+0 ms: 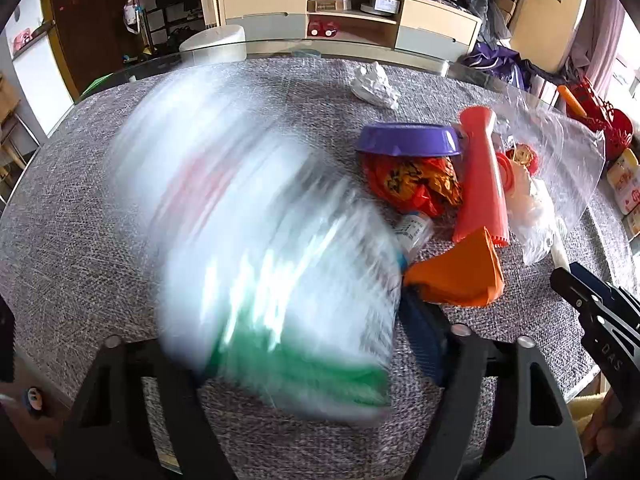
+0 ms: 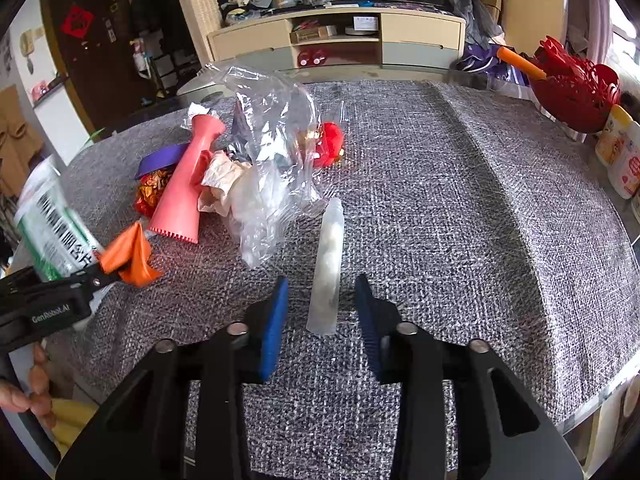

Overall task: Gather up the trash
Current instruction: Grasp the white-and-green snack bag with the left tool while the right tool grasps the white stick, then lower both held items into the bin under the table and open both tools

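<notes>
Right gripper (image 2: 322, 320) black angular finger arms, blue ribbed pads (image 2: 274, 328), silver pivot pins, left gripper (image 2: 96, 280) black, white "GenRobot.AI" lettering, cutout triangular links

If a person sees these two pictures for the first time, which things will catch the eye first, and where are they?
First comes the blurred white and green package, filling the middle of the left wrist view between the left gripper fingers. Next is the bright trash pile on the grey tablecloth: a pink ridged cone, crumpled clear plastic and an orange scrap. A pale translucent tube lies apart, between the right gripper fingers.
</notes>
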Demonstrator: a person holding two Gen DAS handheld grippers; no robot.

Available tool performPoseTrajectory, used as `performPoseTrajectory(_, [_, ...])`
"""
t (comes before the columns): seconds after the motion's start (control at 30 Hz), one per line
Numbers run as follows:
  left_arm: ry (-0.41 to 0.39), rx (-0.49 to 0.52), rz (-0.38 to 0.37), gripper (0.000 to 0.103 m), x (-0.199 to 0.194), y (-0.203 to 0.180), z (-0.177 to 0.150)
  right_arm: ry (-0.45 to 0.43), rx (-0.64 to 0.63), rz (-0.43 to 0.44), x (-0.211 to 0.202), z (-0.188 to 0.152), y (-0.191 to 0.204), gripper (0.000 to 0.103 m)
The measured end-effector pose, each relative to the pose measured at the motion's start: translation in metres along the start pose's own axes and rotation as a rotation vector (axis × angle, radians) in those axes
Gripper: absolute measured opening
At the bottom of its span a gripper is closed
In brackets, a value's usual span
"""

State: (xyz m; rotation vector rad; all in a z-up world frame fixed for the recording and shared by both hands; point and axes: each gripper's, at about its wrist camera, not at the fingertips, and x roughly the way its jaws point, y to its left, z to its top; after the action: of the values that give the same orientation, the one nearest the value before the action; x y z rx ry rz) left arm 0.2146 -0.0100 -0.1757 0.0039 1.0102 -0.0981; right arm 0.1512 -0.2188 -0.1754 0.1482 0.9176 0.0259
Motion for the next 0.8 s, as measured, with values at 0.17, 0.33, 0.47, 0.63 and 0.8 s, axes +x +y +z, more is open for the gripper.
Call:
performPoseTrajectory(0.17, [-0.007, -0.006, -0.012, 0.062, -0.005, 0.007, -0.003, 0.002, -0.004, -0.008, 0.002, 0.004, -0.001, 0.020])
performPoseTrajectory(0.33, [-0.004, 0.010, -0.022, 0.057, -0.012, 0.010, -0.011, -0.009, -0.011, -0.019, 0.002, 0.002, -0.001, 0.016])
performPoseTrajectory(0.47, [-0.008, 0.010, -0.027, 0.043, -0.015, 0.015, -0.018, -0.007, -0.004, -0.012, 0.001, 0.000, -0.003, 0.015])
performPoseTrajectory(0.63, [-0.020, 0.007, -0.048, 0.014, -0.020, 0.020, -0.025, -0.005, -0.013, -0.010, -0.004, -0.004, -0.002, 0.015])
performPoseTrajectory(0.8, [-0.033, 0.010, -0.068, 0.004, -0.029, 0.024, -0.036, -0.004, -0.015, 0.008, -0.013, -0.009, -0.001, 0.015])
